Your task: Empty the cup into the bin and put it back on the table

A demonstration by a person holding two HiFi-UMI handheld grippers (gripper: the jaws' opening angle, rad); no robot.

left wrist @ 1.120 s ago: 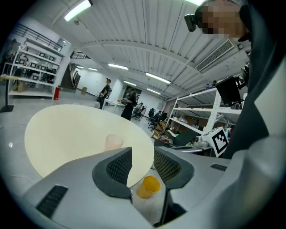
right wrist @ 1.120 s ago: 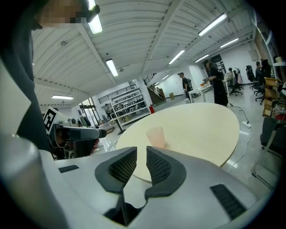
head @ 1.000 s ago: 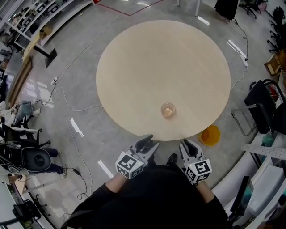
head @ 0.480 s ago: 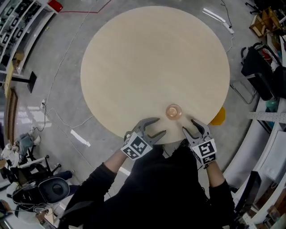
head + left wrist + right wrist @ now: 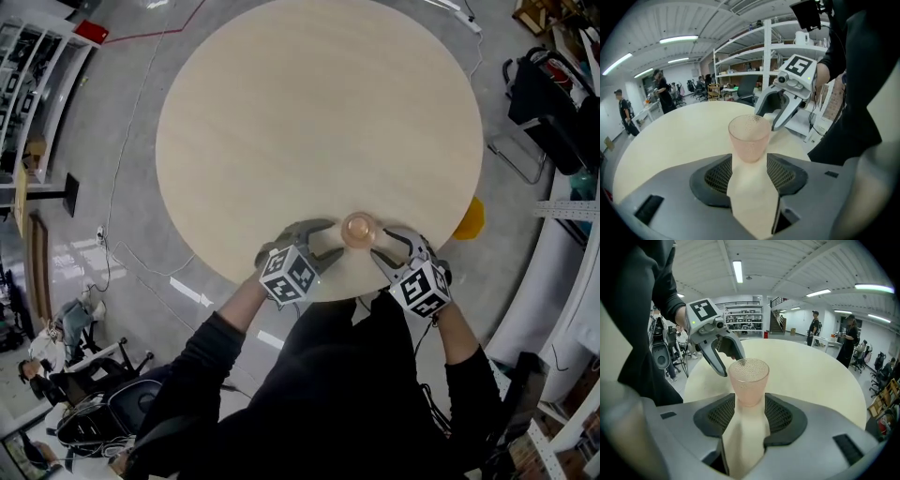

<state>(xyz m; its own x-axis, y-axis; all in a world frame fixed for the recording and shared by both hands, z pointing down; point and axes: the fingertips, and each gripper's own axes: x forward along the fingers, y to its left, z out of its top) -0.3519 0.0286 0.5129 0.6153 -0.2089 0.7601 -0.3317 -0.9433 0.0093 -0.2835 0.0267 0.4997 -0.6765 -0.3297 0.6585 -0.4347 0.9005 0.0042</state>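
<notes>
Head view puts the pink, dimpled cup [image 5: 358, 228] upright on the table [image 5: 309, 112], close to the table's near edge and a little right of its middle. Whether anything is inside it I cannot tell. The left gripper [image 5: 330, 240] and the right gripper [image 5: 379, 249] both lie over that same near edge, one on each side of the cup, tips turned in toward it. Both sets of jaws have just been opening and stand wide. In the left gripper view the cup [image 5: 749, 138] stands just ahead of the gap between the pads, and the right gripper view shows the cup [image 5: 748, 380] likewise. No pad presses on it, so nothing is held. Just off the table's right edge, lower down, sits an orange-yellow thing that I take for the bin [image 5: 469, 220].

I judge the step in hand to be the first grasp. One gripper is enough, and the right one is on the bin's side. I would slide it forward along the table until the cup's lower half sits fully between the pads, then close gently. The wall looks thin and tapers downward, so a hard pinch could squeeze it out or tip it. I'd keep the left gripper off the rim and lift straight up from the table before swinging out.
</notes>
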